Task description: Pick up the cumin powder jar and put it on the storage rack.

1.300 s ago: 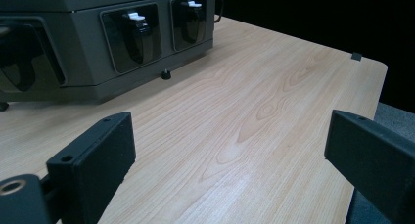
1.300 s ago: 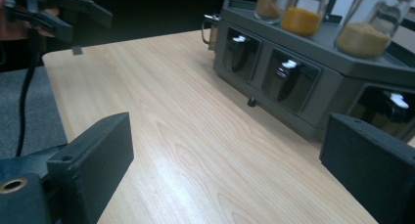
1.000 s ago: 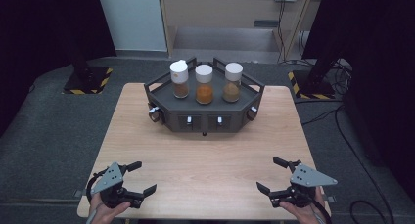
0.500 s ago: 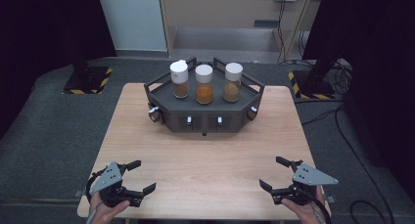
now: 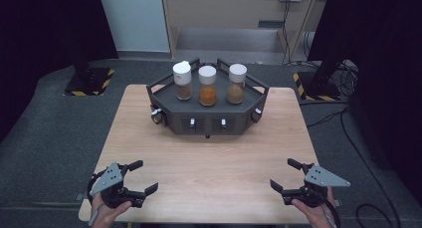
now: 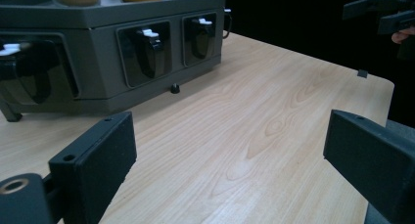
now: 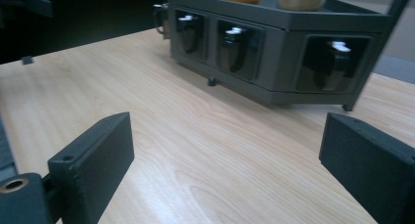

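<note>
Grey carpet surrounds a pale wooden table with dark space on either side; at the far middle of that table stands a dark six-sided rack, and on its top sit three white-capped jars in a row: a left jar with brown contents, a middle jar with orange contents, a right jar with tan contents; the rack's front faces carry recessed bays with small white-tipped levers, seen close in both gripper views; a short foot props the rack just off the wood. Well apart from the rack, near the table's front left corner, the left gripper is held in a hand, jaws spread wide with bare wood between them; near the front right corner the right gripper sits in the other hand, jaws likewise spread and holding nothing; both point toward the rack; a grey three-cornered plate tops each; black-and-yellow striped floor bases stand beyond the table.
</note>
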The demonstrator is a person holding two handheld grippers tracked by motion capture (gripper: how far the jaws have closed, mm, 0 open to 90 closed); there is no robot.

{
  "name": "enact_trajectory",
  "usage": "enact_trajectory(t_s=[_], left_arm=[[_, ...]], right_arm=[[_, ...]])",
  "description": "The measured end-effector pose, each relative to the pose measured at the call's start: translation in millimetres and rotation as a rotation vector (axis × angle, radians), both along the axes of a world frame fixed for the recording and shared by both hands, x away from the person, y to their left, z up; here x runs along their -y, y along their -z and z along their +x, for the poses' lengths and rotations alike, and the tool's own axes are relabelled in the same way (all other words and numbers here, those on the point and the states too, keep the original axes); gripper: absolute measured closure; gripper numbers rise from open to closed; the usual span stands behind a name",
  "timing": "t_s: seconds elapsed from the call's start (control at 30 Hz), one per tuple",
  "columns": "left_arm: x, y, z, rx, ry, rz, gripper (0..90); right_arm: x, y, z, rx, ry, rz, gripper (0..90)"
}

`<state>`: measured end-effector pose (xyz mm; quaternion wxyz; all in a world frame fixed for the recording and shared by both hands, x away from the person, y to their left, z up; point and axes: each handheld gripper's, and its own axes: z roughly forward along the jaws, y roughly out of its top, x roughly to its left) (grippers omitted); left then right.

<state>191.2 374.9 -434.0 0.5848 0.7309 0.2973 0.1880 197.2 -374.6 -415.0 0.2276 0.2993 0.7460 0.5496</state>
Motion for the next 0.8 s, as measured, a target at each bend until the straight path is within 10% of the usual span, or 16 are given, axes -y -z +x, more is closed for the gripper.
enact_trajectory(t_s=[0.8], left_arm=[[-9.9,4.8,-5.0,0.034,-0.061,-0.052,4.6]], right_arm=[[17.8,7.9,3.3,-0.023,0.070,0.045,7.0]])
